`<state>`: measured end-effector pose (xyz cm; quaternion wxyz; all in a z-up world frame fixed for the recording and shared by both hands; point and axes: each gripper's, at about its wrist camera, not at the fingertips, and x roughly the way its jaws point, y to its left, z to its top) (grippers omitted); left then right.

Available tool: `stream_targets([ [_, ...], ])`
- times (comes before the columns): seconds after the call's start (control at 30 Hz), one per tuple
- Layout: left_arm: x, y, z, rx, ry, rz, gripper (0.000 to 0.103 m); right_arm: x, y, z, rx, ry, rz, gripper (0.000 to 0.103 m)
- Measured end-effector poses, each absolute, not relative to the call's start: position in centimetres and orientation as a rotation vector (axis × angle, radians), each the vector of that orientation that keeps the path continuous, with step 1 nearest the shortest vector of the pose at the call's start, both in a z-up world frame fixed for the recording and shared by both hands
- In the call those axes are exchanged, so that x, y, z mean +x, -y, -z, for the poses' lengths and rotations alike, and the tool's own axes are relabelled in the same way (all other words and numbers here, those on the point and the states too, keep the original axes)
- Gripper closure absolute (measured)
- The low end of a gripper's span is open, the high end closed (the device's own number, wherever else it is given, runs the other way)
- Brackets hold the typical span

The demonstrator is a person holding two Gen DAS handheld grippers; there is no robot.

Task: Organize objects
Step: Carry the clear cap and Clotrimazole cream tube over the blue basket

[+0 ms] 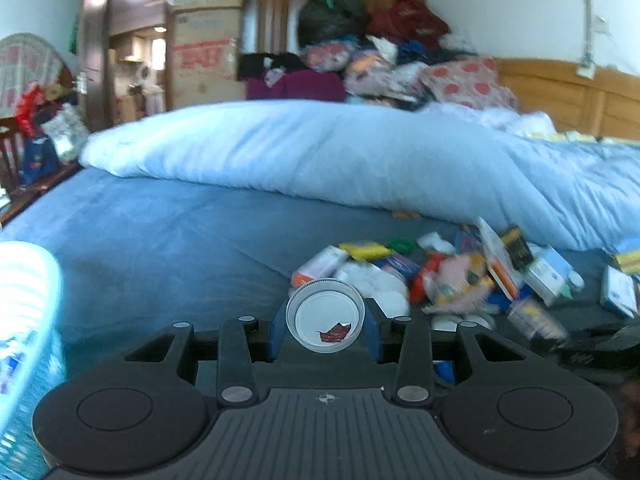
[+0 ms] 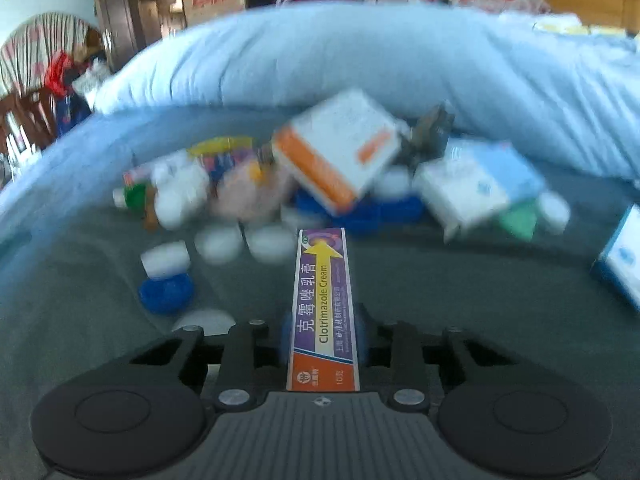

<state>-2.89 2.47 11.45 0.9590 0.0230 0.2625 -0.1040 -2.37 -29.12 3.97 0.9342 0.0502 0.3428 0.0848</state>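
Cream box point(image 2: 323, 312) sits clamped lengthwise in your right tool point(image 2: 323, 336), jaws snug on its sides, pile point(image 2: 340, 168) ahead on the bed. Left tool point(image 1: 325, 328) grips a white lid point(image 1: 325, 314), partly closed around it. Pickup looks done; next, carry both toward the basket point(image 1: 24, 320) at your left.

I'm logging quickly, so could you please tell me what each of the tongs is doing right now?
Left tongs: closed on a white bottle cap.
Right tongs: closed on a purple cream box.
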Motion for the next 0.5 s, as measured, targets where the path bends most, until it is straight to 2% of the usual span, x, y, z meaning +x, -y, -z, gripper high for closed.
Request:
stream_targets([
  [0.1, -2.8, -5.1, -13.5, 0.029, -0.514, 0.107, 0.063, -2.2, 26.3, -10.0, 0.096, -0.566, -0.246, 0.07],
  [0.27, -4.6, -12.2, -18.5, -0.027, -0.431, -0.13, 0.063, -2.4, 16.1, -20.2, 0.047, -0.389, -0.509, 0.07],
  [0.37, -6.1, -17.3, -20.4, -0.067, -0.412, -0.253, 0.063, -3.1, 9.1, -23.7, 0.016, -0.352, -0.658, 0.07],
  [0.5, -7.5, -23.4, -21.2, -0.11, -0.442, -0.397, 0.063, -4.5, -0.1, -25.5, -0.042, -0.385, -0.842, 0.07],
])
